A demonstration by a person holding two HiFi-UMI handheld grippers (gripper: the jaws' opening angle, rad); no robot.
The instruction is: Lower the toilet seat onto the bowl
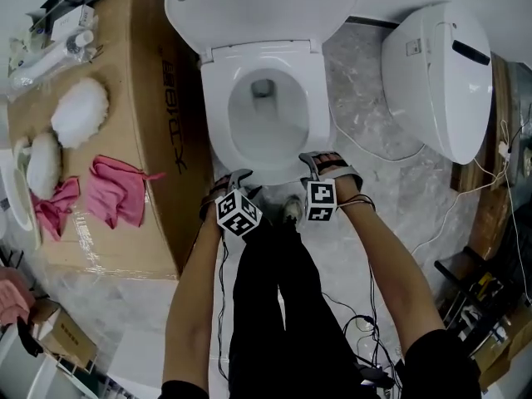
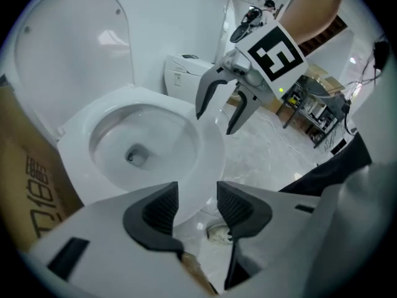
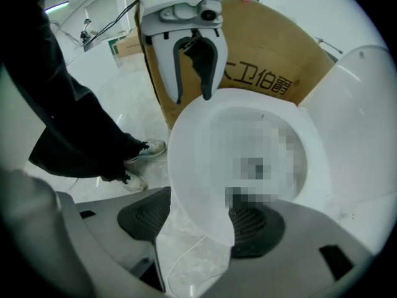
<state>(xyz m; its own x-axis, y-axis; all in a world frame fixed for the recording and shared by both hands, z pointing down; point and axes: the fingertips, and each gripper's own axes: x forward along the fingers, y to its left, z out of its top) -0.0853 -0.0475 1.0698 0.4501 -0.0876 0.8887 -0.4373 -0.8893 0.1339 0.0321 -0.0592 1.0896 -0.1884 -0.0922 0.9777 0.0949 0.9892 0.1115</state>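
Toilet seat (image 1: 214,115) appears to lie flat on the bowl (image 1: 266,135) already, dead ahead of both tools, long axis running away from me. Only the lid (image 1: 258,2) stands upright. My left tool (image 2: 197,208) is released and empty. My right tool (image 3: 198,219), the nearer one, is released, its jaws astride the seat's front edge. Only the right gripper view shows that straddle.
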